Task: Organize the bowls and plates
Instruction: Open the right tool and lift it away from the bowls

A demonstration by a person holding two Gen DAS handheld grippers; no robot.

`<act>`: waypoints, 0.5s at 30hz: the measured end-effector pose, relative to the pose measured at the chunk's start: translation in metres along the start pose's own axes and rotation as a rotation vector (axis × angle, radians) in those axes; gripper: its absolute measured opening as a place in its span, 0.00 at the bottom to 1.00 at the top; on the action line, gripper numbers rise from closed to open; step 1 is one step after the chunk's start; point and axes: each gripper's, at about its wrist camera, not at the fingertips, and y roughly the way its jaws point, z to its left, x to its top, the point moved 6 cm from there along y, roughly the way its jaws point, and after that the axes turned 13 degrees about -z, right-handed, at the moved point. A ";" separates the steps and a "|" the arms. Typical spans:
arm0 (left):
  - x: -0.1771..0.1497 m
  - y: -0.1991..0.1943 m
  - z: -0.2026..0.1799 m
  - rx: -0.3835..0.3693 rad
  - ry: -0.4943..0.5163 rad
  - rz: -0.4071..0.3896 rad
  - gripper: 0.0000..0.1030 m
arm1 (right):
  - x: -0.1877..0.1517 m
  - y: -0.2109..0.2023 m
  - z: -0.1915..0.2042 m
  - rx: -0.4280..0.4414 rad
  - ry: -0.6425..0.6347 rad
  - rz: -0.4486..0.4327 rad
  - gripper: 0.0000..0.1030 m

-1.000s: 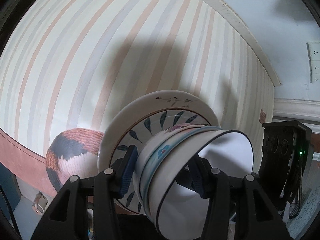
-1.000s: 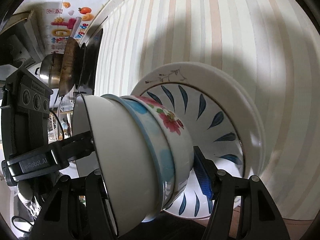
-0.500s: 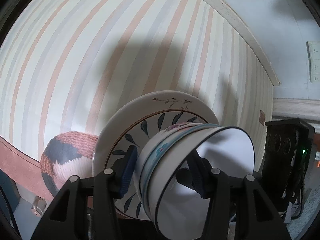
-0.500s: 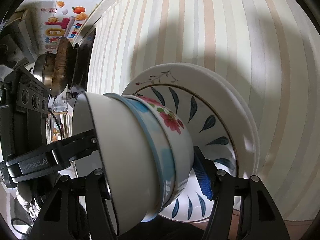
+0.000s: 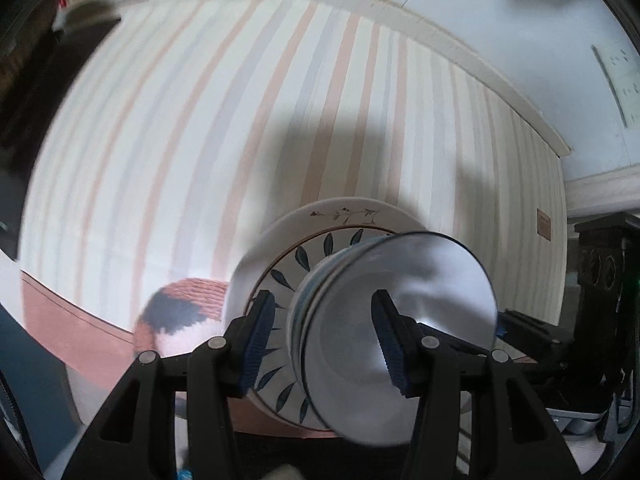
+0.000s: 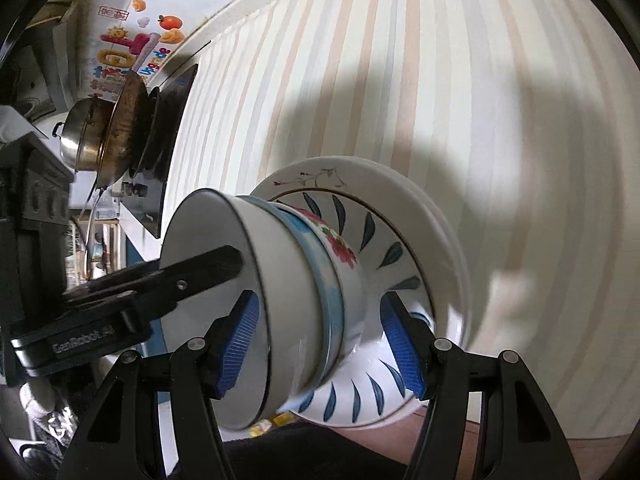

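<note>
A stack of nested bowls [image 5: 384, 340] sits on stacked plates [image 5: 336, 220], the top plate with blue leaf marks. The whole stack is held in the air, above the striped tablecloth [image 5: 240, 120]. My left gripper [image 5: 324, 340] is shut on the stack, one blue pad behind the plate side and one inside the white top bowl. My right gripper [image 6: 320, 348] is shut on the same stack from the other side; the bowls [image 6: 288, 280] and plates [image 6: 400, 216] fill its jaws. The left gripper's finger also shows in the right wrist view [image 6: 192, 268].
A woven orange and dark basket [image 5: 180, 312] lies under the stack at the table's near edge. A stove with a wok [image 6: 124, 120] and a steel pot [image 6: 84, 136] stands at the table's far left end. A white wall [image 5: 520, 40] lies beyond.
Both grippers have carried the stack back toward the table's near edge and tilted it; more of the room shows around the tablecloth. Both grips are unchanged.
</note>
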 end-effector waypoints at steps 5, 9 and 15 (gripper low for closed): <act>-0.004 -0.034 -0.001 0.059 0.072 -0.099 0.53 | -0.009 -0.030 0.009 -0.080 -0.067 -0.064 0.71; -0.003 -0.059 0.000 0.071 0.096 -0.171 0.81 | -0.016 -0.060 0.019 -0.152 -0.110 -0.140 0.82; -0.005 -0.093 -0.002 0.095 0.138 -0.286 0.85 | -0.025 -0.113 0.038 -0.264 -0.143 -0.300 0.88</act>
